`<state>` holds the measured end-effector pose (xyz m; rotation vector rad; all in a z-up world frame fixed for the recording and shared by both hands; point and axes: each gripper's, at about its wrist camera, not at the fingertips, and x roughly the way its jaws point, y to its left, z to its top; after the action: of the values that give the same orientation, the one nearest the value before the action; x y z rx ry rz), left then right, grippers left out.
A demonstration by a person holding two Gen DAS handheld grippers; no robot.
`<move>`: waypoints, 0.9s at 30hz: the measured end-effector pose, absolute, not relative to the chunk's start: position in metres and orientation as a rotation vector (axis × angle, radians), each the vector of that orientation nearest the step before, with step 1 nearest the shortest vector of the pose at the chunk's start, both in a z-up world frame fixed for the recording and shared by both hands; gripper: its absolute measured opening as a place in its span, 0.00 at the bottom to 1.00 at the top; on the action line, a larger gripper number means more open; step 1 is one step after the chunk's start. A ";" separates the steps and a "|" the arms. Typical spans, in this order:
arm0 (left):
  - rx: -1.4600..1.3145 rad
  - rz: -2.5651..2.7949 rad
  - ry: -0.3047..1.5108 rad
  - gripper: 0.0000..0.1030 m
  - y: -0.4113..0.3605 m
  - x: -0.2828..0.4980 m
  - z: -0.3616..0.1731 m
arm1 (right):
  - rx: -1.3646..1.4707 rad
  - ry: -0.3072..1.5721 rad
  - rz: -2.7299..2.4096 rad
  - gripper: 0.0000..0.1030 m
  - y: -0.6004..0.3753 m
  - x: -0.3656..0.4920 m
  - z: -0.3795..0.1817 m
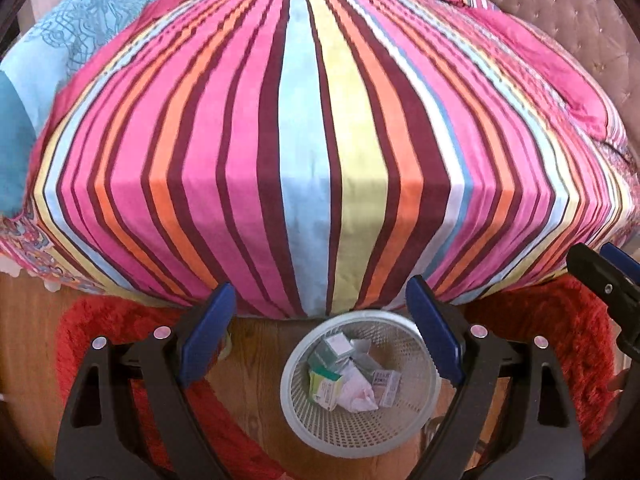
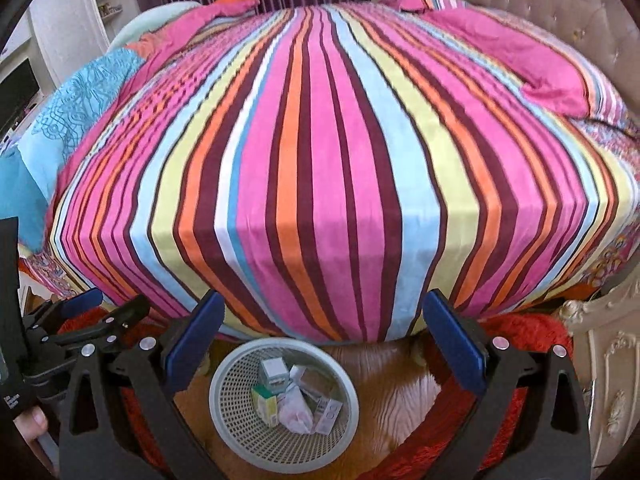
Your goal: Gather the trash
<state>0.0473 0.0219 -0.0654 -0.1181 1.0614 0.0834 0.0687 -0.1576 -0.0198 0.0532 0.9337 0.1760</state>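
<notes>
Left wrist view: a round white plastic wastebasket [image 1: 360, 384] with perforated mesh walls stands on the glossy wooden floor [image 1: 256, 364], just before the bed's edge. Inside lie the collected trash: small cardboard cartons [image 1: 326, 390], greenish and grey, and a crumpled white wrapper [image 1: 356, 394]; their printing is too blurred to read. A shaggy red rug [image 1: 560, 332] flanks the basket on both sides, partly hidden by the black arms of the tongs. The left tongs [image 1: 320, 340] stand wide apart with nothing between their blue pads, above the basket. The right tongs [image 2: 320, 340] likewise stand apart and empty; in the left view only their tip shows, cut off at the right edge. A smooth striped bedsheet [image 2: 320, 160] in pink, maroon, orange, yellow and pale blue drapes the mattress, and a tufted headboard [image 2: 560, 12] rises behind.
</notes>
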 end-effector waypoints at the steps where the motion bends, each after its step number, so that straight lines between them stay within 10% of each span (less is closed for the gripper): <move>1: -0.115 0.083 1.047 0.82 0.022 0.047 -0.060 | 0.049 0.923 0.176 0.92 -0.157 0.068 -0.016; 27: -0.072 0.061 0.866 0.82 0.007 0.047 0.012 | 0.002 0.728 0.193 0.92 -0.147 0.067 0.039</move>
<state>0.0472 0.0072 0.0115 -0.0719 0.8660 0.0615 0.0670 -0.1472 0.0394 0.0019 0.7280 0.1927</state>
